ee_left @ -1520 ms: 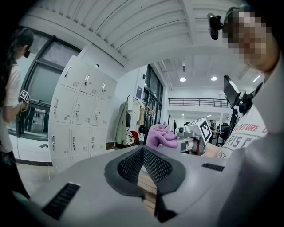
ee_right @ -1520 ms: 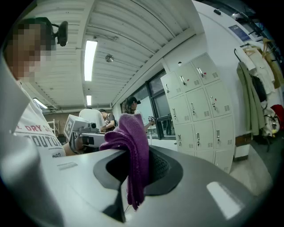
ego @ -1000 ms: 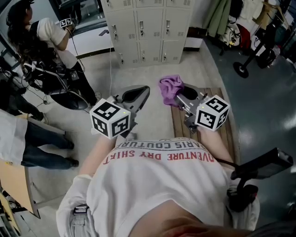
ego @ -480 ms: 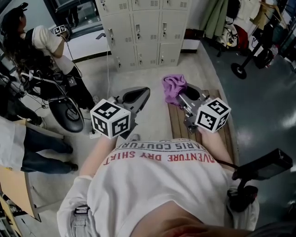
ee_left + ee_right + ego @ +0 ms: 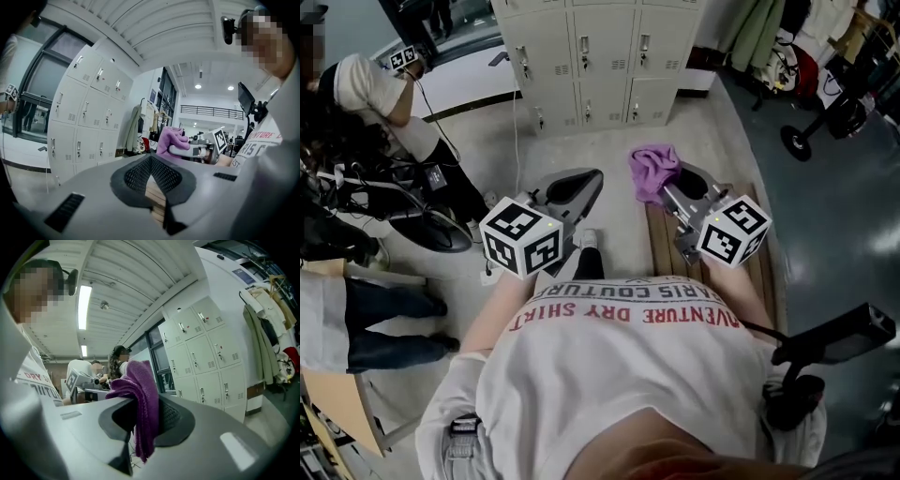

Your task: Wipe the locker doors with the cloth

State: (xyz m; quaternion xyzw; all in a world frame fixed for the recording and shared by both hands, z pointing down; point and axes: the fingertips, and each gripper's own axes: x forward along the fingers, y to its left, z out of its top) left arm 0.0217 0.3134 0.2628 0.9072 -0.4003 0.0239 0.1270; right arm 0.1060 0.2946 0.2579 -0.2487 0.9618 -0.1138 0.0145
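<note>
My right gripper (image 5: 668,188) clamps the cloth (image 5: 652,169), my left gripper (image 5: 589,183) sits closed, empty; lockers (image 5: 605,56) stand well ahead of both.

The person wears a white short-sleeved T-shirt (image 5: 619,375) with red block lettering across the chest. The left gripper (image 5: 586,183) and right gripper (image 5: 672,190) have smooth grey shells with black textured pads. Each carries a white cube (image 5: 522,238) printed with black square markers.

Left gripper (image 5: 150,161) fingers (image 5: 131,177) pressed together; lockers (image 5: 89,122) at left, purple cloth (image 5: 169,140) beyond.
</note>
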